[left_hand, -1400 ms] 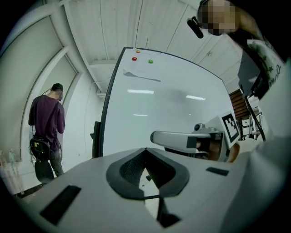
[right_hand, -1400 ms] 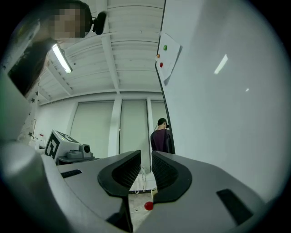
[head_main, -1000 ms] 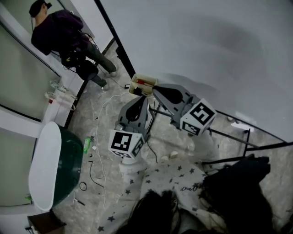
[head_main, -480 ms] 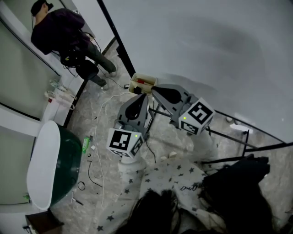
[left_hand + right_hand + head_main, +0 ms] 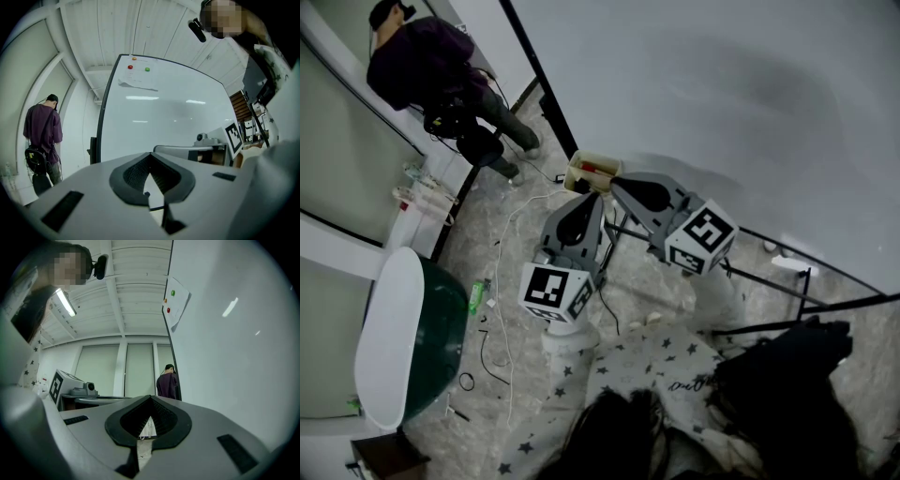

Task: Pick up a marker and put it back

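Note:
A small beige tray (image 5: pixel 580 177) sits at the lower corner of the whiteboard (image 5: pixel 722 94), and a red marker (image 5: pixel 597 170) lies in it. Both grippers point at that tray. My left gripper (image 5: pixel 588 200) stops just short of the tray, shut and holding nothing. From the right, my right gripper (image 5: pixel 615 184) almost reaches the tray's side, also shut with nothing in it. In the left gripper view the left gripper (image 5: pixel 150 159) faces the board, its jaws together. In the right gripper view the right gripper (image 5: pixel 150 401) has its jaws together too.
A person in a purple top (image 5: pixel 431 66) stands at the far left by the windows. A green and white tub (image 5: pixel 412 328) and loose cables (image 5: pixel 502 309) lie on the floor. The board's black stand legs (image 5: pixel 769 277) run to the right. Magnets hold a paper (image 5: pixel 137 82) on the board.

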The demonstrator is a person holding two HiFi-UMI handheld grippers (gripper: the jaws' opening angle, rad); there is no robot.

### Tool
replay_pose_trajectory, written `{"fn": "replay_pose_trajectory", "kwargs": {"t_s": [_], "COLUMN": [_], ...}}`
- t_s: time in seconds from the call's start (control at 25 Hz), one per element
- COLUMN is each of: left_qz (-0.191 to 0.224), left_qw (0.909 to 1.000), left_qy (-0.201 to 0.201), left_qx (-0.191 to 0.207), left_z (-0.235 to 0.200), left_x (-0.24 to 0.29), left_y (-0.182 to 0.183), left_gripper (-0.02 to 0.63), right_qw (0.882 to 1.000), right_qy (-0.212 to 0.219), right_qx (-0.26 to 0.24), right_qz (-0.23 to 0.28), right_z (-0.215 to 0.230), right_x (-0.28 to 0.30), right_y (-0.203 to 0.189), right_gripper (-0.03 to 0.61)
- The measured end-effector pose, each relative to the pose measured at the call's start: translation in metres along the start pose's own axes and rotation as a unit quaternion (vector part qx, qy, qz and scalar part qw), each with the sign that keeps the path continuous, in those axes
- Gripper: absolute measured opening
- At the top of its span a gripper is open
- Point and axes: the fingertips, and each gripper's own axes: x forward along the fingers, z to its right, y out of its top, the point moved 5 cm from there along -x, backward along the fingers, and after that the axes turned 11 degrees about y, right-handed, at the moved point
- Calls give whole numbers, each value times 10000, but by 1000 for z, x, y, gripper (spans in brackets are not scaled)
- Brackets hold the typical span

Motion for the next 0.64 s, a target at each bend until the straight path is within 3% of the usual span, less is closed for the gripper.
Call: {"fn": "replay_pose_trajectory", "kwargs": {"t_s": [0.64], "left_qz": [-142], "left_qw": [9997], "left_qy": [-178], "left_qx": [44], "left_z": [5], "left_x": [0], "left_y": [-2], "left_gripper": [0], "right_qw": [9999], "right_qy": [75], "right_qx": [138], "right_qz": [-14], "right_z": [1], "right_x": [3], "right_y": [-10], "right_gripper": [6]}}
